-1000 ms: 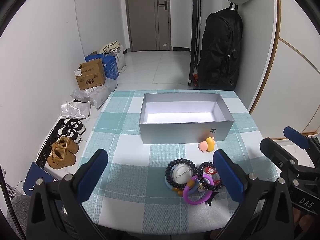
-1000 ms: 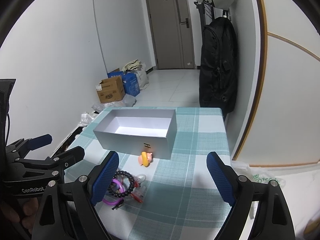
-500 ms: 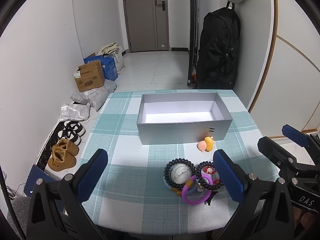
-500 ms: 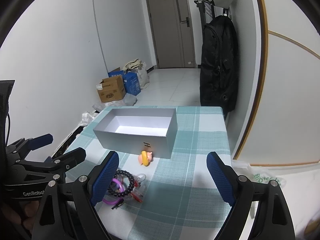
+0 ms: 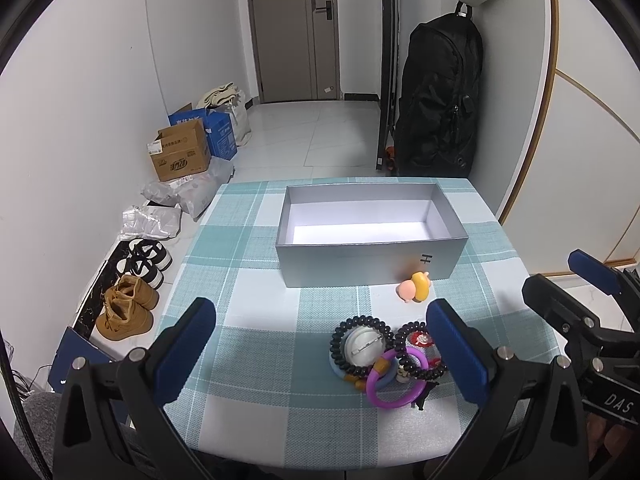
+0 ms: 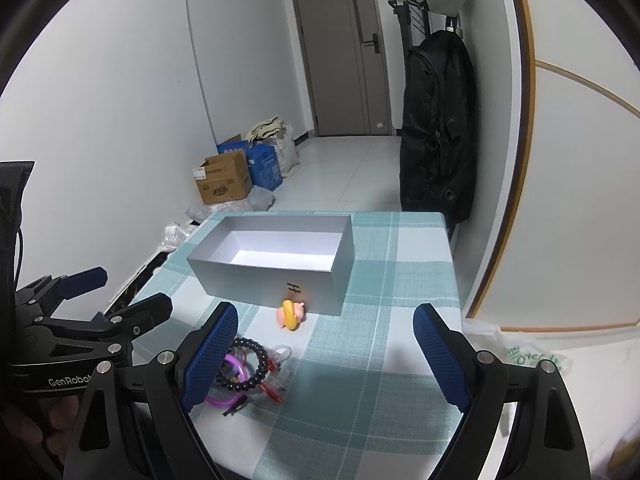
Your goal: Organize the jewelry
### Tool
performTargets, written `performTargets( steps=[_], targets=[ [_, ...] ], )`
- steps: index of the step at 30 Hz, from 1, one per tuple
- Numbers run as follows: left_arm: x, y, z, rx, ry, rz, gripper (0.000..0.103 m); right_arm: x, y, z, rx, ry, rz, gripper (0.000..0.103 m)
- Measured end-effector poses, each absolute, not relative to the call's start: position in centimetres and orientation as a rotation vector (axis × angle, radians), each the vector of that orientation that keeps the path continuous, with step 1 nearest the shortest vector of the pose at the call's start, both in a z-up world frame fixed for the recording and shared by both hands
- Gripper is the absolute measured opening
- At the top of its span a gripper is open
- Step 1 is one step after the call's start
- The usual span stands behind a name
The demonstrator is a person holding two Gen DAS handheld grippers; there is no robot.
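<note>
While both our grippers hang spread and empty, left [image 5: 322, 346] and right [image 6: 326, 350], we list: box [image 5: 372, 268], bare inside; jewelry heap [image 5: 384, 358] of bead bracelets and a purple ring, on the cloth [image 5: 248, 344] near us; pig charm [image 5: 414, 287] just before the box. Nothing sorted yet; every piece remains.

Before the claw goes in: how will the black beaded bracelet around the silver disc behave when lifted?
The black beaded bracelet is probably floppy: separate round beads, likely strung, so it should sag from one pinch. It overlaps the purple plastic ring and a second black bead loop, so neighbours may drag along. Smooth beads could slip.
</note>
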State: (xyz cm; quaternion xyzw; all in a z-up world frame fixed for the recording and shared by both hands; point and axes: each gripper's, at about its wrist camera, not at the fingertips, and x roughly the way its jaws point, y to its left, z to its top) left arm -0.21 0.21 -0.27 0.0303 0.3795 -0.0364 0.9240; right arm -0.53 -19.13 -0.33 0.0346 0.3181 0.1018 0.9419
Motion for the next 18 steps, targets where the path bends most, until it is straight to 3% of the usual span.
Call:
performTargets(
  steps=[18],
  targets=[
    [0.34,0.18,-0.63,0.065,0.804,-0.071,0.102,-0.2,-19.26,-0.55,0.076,0.668,0.218,0.09]
  ],
)
